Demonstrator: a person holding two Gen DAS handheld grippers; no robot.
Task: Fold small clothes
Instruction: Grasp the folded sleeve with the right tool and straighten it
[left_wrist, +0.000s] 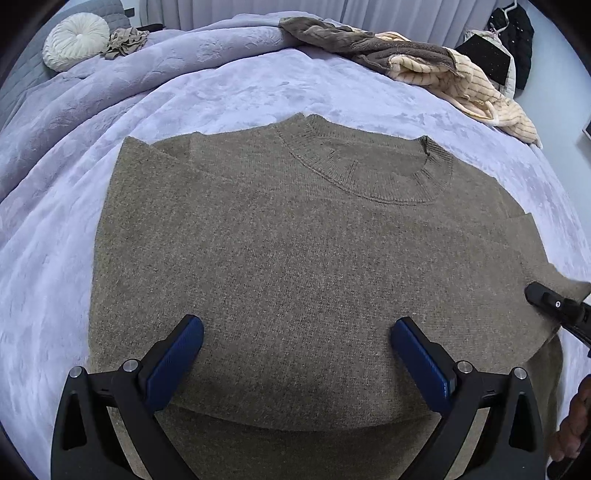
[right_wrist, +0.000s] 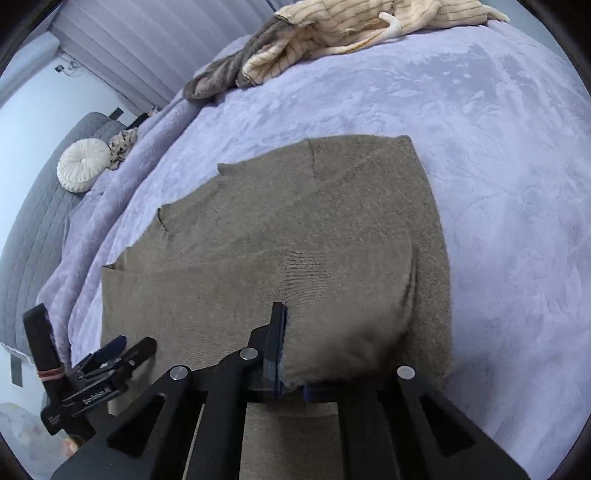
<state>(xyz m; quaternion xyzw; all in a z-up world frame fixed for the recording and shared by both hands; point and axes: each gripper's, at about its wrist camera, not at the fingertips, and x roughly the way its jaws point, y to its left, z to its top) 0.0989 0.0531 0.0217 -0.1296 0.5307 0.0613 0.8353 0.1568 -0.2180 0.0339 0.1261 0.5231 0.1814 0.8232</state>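
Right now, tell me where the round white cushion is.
The round white cushion sits at the far upper left of the left wrist view, on the lavender blanket against the grey headboard, beside a crumpled beige garment.

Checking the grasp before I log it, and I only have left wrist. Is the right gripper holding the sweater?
Observer: Yes. The right gripper is shut on a fold of the sweater.
Operator: Fold lifted or flat?
Observer: Lifted. The cloth bulges up beside the fingers and hides one of them.
Operator: Where's the left gripper from that side?
Observer: The left gripper is low at the sweater's left edge. I can't tell if it touches.
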